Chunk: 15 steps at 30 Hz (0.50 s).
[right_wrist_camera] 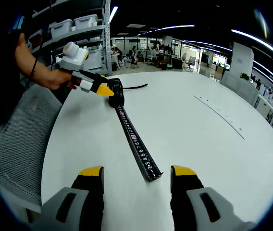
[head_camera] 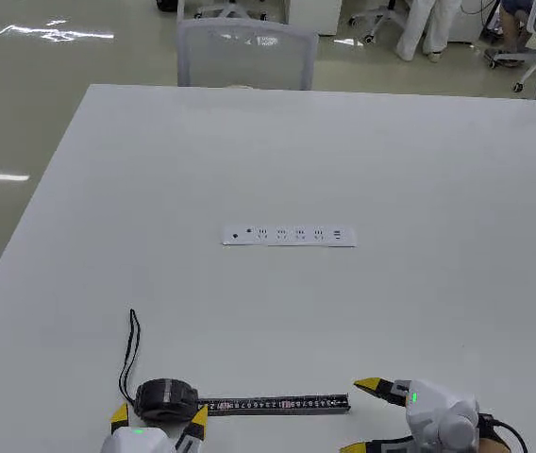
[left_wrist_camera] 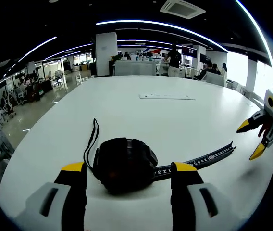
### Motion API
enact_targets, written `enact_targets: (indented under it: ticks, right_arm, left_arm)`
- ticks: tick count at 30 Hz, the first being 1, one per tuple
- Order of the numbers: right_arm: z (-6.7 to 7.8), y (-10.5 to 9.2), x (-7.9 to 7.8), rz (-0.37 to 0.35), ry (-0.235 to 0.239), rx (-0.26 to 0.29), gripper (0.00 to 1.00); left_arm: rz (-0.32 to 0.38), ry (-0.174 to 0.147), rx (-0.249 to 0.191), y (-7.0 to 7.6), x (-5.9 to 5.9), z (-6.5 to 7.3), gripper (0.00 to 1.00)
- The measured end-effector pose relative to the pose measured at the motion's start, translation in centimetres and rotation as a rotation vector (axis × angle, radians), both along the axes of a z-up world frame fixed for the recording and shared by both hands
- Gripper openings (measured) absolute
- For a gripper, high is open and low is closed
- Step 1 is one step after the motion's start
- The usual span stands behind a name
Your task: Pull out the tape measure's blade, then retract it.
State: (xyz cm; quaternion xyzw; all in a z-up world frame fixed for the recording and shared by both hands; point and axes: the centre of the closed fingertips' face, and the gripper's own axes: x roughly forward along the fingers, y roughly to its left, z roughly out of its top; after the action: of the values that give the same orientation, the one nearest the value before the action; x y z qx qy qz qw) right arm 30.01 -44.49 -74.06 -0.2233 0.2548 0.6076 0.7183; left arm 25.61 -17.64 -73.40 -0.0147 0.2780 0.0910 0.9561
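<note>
White table (head_camera: 249, 160), black tape measure (head_camera: 166, 398), numbered blade (head_camera: 277, 406) lying extended, left tongs (head_camera: 159, 415) and right tongs (head_camera: 360, 415) spread apart

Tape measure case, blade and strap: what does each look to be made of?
Case: black and matte with soft highlights, likely plastic or rubber-coated.
Blade: thin dark strip with printed numerals, lying flat on the table. It is probably coated steel, though the look leaves that open.
Strap: thin black cord in a limp loop. It seems woven, but is too fine to tell.
</note>
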Motion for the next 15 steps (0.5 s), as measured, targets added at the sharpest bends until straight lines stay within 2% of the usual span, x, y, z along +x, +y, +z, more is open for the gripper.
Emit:
enact_targets:
  ticks: [5, 8, 9, 15]
  right_arm:
    - [-0.8, -0.3, 0.9, 0.022, 0.01, -0.013, 0.5]
    - [-1.1, -0.3, 1.2, 0.032, 0.014, -0.016, 0.48]
    - [-1.3, -0.3, 1.3, 0.035, 0.016, -0.016, 0.48]
    - [-2.1, -0.1, 1.6, 0.073, 0.019, -0.033, 0.41]
  left_arm:
    - [0.033, -0.005, -0.006, 0.3, 0.3, 0.0, 0.69]
    - [0.071, -0.021, -0.02, 0.9, 0.5, 0.2, 0.68]
    - [0.077, -0.02, -0.032, 0.9, 0.6, 0.2, 0.67]
    - [0.088, -0.017, -0.03, 0.9, 0.7, 0.0, 0.64]
